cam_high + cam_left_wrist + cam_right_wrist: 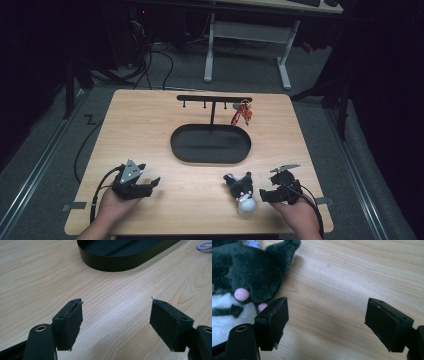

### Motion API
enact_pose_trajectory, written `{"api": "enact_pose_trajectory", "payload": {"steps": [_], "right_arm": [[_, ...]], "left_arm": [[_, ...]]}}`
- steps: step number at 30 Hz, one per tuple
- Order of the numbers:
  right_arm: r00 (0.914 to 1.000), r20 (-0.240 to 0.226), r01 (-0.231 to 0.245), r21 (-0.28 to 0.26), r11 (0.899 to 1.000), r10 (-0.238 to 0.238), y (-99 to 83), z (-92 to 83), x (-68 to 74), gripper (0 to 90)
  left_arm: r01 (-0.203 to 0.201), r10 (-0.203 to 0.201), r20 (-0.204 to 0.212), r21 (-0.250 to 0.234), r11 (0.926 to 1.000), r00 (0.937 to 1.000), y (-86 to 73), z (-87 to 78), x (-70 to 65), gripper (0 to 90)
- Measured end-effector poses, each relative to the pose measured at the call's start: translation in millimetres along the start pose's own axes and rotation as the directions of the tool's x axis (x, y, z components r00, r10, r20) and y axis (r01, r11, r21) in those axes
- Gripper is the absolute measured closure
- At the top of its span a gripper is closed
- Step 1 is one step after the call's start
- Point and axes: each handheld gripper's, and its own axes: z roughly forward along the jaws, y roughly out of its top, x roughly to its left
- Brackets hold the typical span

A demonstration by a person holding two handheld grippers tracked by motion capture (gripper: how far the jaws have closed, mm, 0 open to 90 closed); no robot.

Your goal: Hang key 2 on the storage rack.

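Right gripper (263, 196) sits at the near right of the table (150, 130), jaws spread wide with only bare wood between them in the right gripper view; nothing grasped. Plush toy (242, 192) lies on the table just to its left, dark grey body, white face end toward the near edge. In the right gripper view the plush toy (242, 280) is cut off by the left and top edges; it lies outside the left jaw, close beside it, contact not resolvable. A lilac bit at the top edge is too cropped to identify.

Left gripper (152, 184) rests at the near left, well apart from the toy, jaws released, empty wood between them in the left gripper view.

Black oval tray (180, 150) sits mid-table; its inside is too dark to read. In the left gripper view the tray (112, 263) is clipped by the top edge, and a pale loop at the top right corner is mostly out of frame.

Black hook rack (212, 98) rises from the tray's far side, a red and orange keychain (242, 114) hanging at its right end; detail too small. Room around the table is largely black; a white desk frame (247, 45) shows beyond.
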Motion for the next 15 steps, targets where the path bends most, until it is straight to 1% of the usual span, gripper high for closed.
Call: {"api": "enact_pose_trajectory", "payload": {"steps": [1, 3, 6, 9, 11, 13, 14, 15], "right_arm": [[1.0, 0.0, 0.0, 0.0, 1.0, 0.0, 0.0, 0.0, 0.0, 19.3], [1.0, 0.001, -0.006, 0.02, 1.0, 0.006, -0.2, 0.2, -0.6, 20.2], [0.9998, 0.005, -0.019, 0.046, 0.999, 0.019, -0.1, -0.2, -1.3, 20.7], [0.9997, 0.024, 0.001, 0.087, 0.996, -0.003, 0.8, -3.0, 0.7, 21.9], [0.9993, 0.03, 0.019, 0.105, 0.994, -0.022, 2.1, -5.5, 2.8, 22.1], [0.9991, 0.027, 0.029, 0.121, 0.992, -0.032, 4.0, -8.6, 4.4, 22.1], [0.9991, 0.015, 0.038, 0.133, 0.99, -0.04, 6.4, -11.9, 5.8, 23.9], [0.9991, 0.015, 0.038, 0.133, 0.99, -0.04, 6.4, -11.9, 5.8, 23.9]], "left_arm": [[0.0, 0.0, 0.0, 0.0, 1.0, 1.0, 0.0, 0.0, 0.0, 26.6], [0.001, -0.001, 0.002, 0.001, 1.0, 1.0, 0.3, 0.7, -0.7, 26.6], [-0.009, 0.009, 0.007, 0.004, 0.9999, 0.9999, 0.2, 0.9, -2.5, 26.6], [-0.009, 0.009, 0.017, 0.005, 0.9999, 0.9998, 0.1, 0.2, -3.1, 26.6], [-0.015, 0.015, 0.016, 0.003, 0.9999, 0.9998, -0.3, 0.1, -4.6, 26.7], [-0.019, 0.019, 0.019, 0.008, 0.9998, 0.9996, -0.7, 0.8, -5.7, 26.8], [-0.022, 0.021, 0.025, 0.018, 0.9996, 0.9995, -2.1, 1.3, -6.5, 26.8], [-0.022, 0.021, 0.025, 0.018, 0.9996, 0.9995, -2.1, 1.3, -6.5, 26.7]]}}
